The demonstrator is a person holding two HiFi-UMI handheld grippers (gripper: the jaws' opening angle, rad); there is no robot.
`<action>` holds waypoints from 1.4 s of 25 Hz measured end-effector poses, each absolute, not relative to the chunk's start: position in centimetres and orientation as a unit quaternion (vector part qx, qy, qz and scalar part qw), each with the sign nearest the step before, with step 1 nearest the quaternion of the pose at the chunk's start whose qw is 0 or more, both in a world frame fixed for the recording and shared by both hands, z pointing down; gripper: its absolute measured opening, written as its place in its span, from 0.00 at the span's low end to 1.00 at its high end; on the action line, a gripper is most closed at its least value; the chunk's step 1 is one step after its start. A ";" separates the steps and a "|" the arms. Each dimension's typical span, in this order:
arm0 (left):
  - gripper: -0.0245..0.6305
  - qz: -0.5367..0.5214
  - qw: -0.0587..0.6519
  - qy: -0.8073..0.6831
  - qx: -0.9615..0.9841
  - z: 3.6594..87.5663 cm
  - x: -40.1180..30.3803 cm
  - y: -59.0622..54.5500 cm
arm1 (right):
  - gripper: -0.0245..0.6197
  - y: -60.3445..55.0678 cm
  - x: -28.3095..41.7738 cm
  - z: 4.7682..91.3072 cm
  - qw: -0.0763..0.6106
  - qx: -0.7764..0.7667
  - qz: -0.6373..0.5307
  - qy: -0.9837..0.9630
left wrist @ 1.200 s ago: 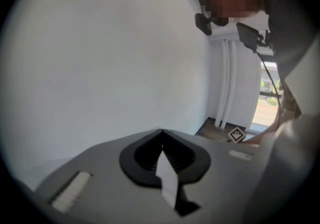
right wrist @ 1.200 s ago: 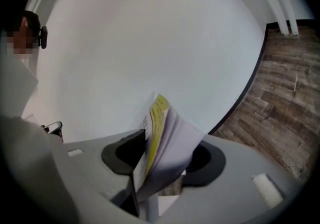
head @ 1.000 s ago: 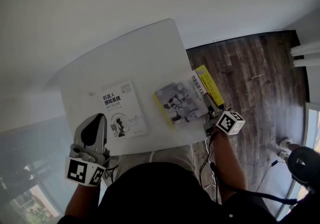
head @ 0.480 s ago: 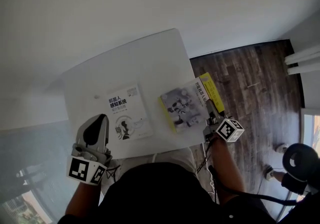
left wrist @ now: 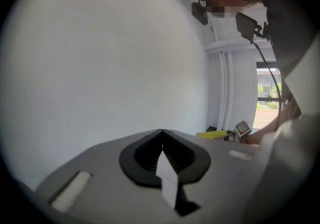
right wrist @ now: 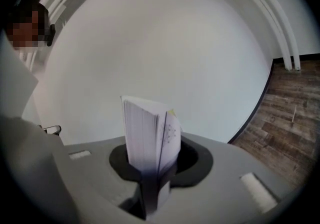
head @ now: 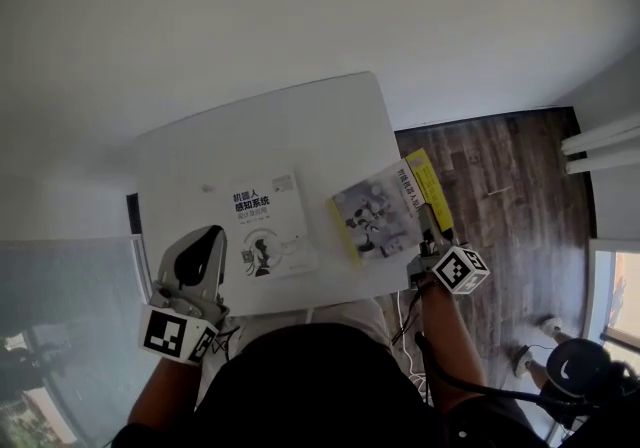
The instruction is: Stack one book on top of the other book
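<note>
Right gripper view: fingers of the right gripper (right wrist: pixel 154 168), having just closed further, clamp the papery page edge of the thick yellow book (right wrist: pixel 145 133); the left gripper (left wrist: pixel 161 135) is clenched empty near the flat white book (head: pixel 265 236).

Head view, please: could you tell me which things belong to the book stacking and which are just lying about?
Job: grey-and-yellow book, clamped in right gripper; white book flat on table.
Lying about: white pipes by the wall; dark round object on wooden floor; shut, empty left gripper.

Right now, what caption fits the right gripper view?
Right tool, jaws just closed further, grips the book by its edge; white wall behind.
</note>
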State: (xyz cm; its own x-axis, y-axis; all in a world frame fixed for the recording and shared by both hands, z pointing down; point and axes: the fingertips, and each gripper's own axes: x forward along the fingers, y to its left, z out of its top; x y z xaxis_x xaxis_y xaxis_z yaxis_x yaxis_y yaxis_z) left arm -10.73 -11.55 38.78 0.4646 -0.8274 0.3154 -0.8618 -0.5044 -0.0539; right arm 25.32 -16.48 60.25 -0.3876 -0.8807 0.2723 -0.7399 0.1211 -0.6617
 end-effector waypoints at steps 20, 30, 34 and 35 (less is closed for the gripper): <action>0.04 0.099 0.053 -0.519 0.848 36.7 -16.7 -9.8 | 0.16 -16.1 18.5 51.2 0.096 -0.515 -0.299 0.798; 0.04 0.082 0.056 -0.512 0.853 36.6 -17.9 -9.9 | 0.16 -15.7 15.5 48.0 0.098 -0.497 -0.277 0.816; 0.04 0.075 0.057 -0.514 0.853 36.7 -18.7 -10.0 | 0.16 -15.8 14.3 46.8 0.107 -0.487 -0.272 0.823; 0.04 0.073 0.057 -0.515 0.852 36.8 -18.9 -10.0 | 0.16 -15.8 13.9 46.5 0.108 -0.484 -0.270 0.825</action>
State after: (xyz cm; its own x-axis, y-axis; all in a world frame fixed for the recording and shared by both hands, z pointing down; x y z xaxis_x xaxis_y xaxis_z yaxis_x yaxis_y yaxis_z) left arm -18.93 -9.95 36.78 0.4598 -0.8690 0.1826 -0.8856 -0.4640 0.0219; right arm 13.89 -15.78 46.48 -0.5080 -0.8573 0.0831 -0.7411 0.3859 -0.5495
